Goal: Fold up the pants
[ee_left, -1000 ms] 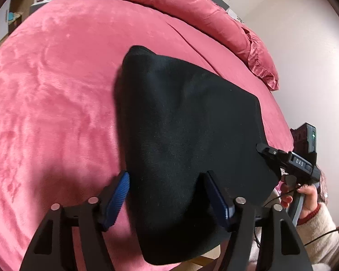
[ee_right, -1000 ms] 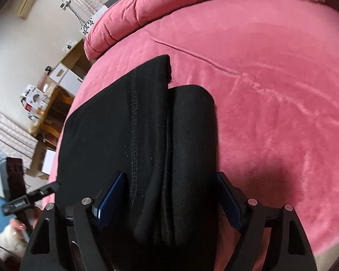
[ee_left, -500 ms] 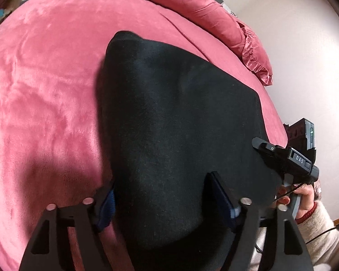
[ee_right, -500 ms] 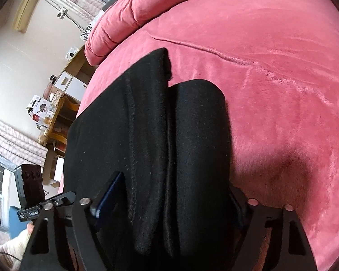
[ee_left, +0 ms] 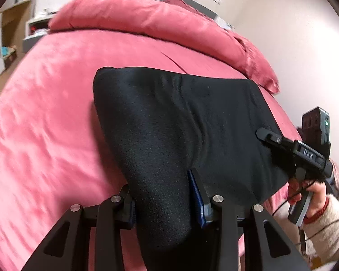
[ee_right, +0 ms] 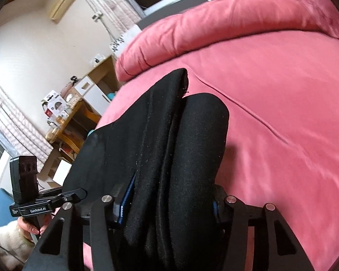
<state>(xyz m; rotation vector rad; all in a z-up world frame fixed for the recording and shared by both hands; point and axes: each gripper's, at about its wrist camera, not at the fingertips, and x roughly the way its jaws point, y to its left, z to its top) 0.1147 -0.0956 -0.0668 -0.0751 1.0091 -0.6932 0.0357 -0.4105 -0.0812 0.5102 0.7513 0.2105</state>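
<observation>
The black pants (ee_left: pixel 192 122) lie folded on the pink bed, their near edge lifted. My left gripper (ee_left: pixel 162 201) is shut on the left corner of that edge, cloth bunched between its blue pads. My right gripper (ee_right: pixel 169 201) is shut on the thick folded right edge of the pants (ee_right: pixel 169 140). The right gripper also shows in the left wrist view (ee_left: pixel 291 151), held by a hand at the pants' right side. The left gripper shows in the right wrist view (ee_right: pixel 49 203) at the lower left.
The pink bedspread (ee_left: pixel 45 117) spreads to the left and beyond the pants. A long pink pillow (ee_left: pixel 151 22) lies along the head of the bed. Wooden shelves and boxes (ee_right: pixel 65 113) stand beside the bed. A wall (ee_left: pixel 305 40) is at the right.
Both grippers have closed on the near edge of the pants and raised it. The cloth now bunches between the pads, and the views tilt up toward the pillow.
</observation>
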